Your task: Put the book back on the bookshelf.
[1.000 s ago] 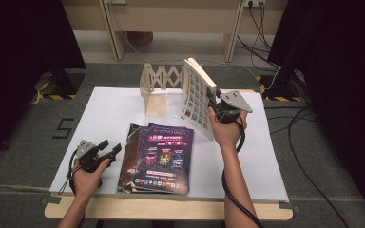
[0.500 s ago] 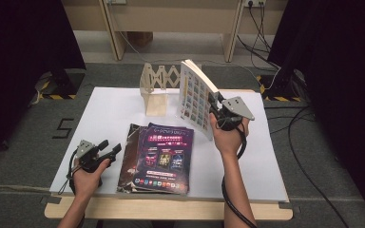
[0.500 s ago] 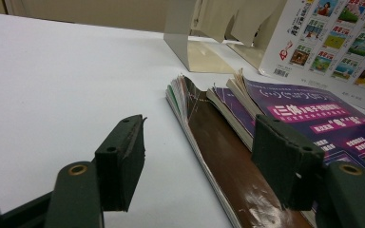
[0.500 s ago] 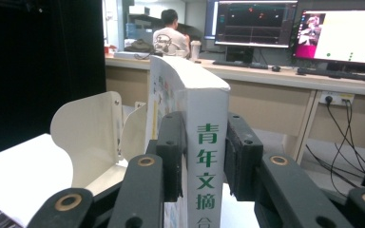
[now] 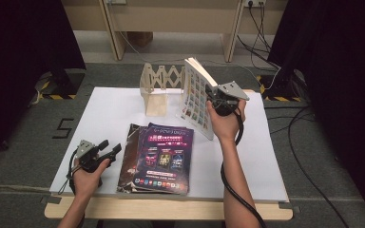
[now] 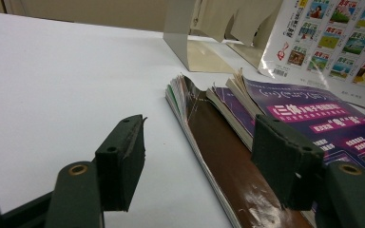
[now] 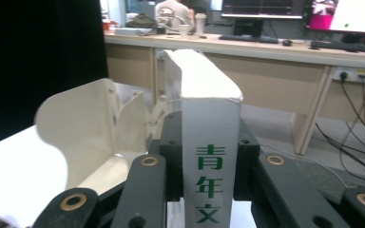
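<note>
1. My right hand-held gripper point(image 5: 217, 100) pinches one book point(image 5: 196, 96) by its spine, held above the desk point(image 5: 104, 114) just beside the rack point(image 5: 159, 88).
2. The book tilts, long axis near upright, top edge leaning toward the rack.
3. My left hand-held gripper point(image 5: 108, 151) rests spread beside three stacked magazines point(image 5: 164, 156).

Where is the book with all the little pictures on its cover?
In the high view the book is held up on edge in the right gripper, at the far middle of the table, just right of the wooden rack and behind the magazines.
</note>
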`<state>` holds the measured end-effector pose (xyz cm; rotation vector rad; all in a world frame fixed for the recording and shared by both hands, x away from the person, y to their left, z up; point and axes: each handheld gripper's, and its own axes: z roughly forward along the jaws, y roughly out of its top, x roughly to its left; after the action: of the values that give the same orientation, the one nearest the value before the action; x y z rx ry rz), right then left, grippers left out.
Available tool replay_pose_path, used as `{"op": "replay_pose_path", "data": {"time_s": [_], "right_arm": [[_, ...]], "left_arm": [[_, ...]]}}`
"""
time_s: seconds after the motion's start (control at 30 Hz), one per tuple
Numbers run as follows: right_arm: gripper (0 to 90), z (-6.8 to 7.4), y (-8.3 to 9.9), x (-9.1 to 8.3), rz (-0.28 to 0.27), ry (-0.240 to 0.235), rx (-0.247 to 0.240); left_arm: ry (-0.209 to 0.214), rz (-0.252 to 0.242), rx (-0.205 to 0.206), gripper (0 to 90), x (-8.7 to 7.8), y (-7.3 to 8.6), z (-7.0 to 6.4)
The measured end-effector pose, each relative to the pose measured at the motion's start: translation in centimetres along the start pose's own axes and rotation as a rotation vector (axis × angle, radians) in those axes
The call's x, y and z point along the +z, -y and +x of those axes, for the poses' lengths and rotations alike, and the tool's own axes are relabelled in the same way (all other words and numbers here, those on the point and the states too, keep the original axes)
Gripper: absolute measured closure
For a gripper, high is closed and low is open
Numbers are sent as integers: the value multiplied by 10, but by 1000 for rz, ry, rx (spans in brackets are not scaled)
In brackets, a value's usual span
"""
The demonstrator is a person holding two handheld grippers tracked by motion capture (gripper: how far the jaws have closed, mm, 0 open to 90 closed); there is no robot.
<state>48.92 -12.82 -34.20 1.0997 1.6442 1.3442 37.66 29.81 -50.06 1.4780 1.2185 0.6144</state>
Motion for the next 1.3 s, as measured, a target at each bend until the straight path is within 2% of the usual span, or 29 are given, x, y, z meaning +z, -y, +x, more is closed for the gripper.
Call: {"op": "replay_pose_path", "data": {"time_s": [0.07,0.17,0.3,0.57,0.8,0.87,1.0,1.03,1.17,1.3], "right_arm": [[724,-2,-1,1,-6,4,10],[661,-1,-5,4,-22,1,-8],[665,0,-11,5,-29,-1,-3],[673,-1,-17,15,22,-5,-13],[739,0,-21,19,63,-7,-9],[742,0,-23,17,67,-10,0],[745,3,-26,12,42,-2,89],[745,4,-28,11,36,4,98],[744,11,-34,12,24,42,94],[745,13,-36,13,6,58,104]], "left_arm": [[-1,6,-2,351,0,0,0],[-3,9,-1,353,1,0,0],[-4,9,3,353,1,0,-1],[-4,10,2,354,0,0,0],[-3,9,1,355,1,0,-1],[-2,9,1,355,1,0,-1],[-2,11,-3,355,1,0,0],[-1,10,-3,354,1,0,0],[0,10,-12,353,1,0,1],[1,8,-8,352,0,0,1]]}}
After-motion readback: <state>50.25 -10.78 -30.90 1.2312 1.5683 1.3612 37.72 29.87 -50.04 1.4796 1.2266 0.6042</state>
